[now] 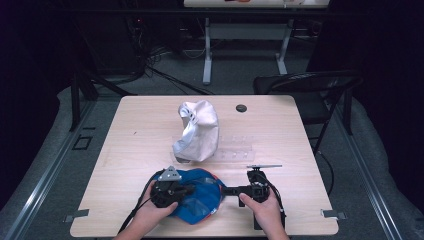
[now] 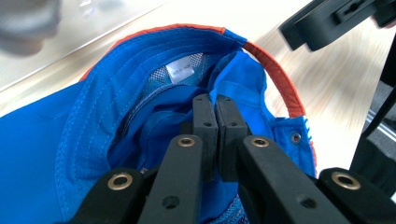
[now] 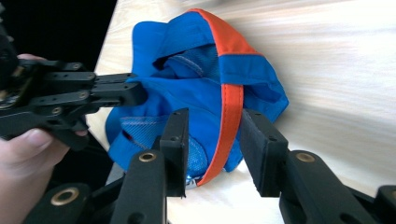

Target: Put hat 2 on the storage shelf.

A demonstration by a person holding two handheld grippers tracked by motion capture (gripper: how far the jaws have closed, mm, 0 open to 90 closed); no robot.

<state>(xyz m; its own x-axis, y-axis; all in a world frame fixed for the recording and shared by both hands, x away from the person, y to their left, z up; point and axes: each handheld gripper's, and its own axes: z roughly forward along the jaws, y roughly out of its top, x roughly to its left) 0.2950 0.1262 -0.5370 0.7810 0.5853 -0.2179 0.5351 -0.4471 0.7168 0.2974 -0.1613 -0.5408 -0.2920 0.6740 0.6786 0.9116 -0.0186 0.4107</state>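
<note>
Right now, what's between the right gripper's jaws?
In the right gripper view, the cap's orange rim strip runs up between the open jaws of the right gripper. Neither pad visibly presses on it.

Blue cloth cap [image 2: 116,121] with mesh lining, matt; pale wood-grain table [image 1: 135,145]; the crumpled bag [image 1: 198,131] looks papery.

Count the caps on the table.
1: a blue cap at the near edge of the table, between the left gripper and the right gripper. The white bag behind could hide more.
</note>
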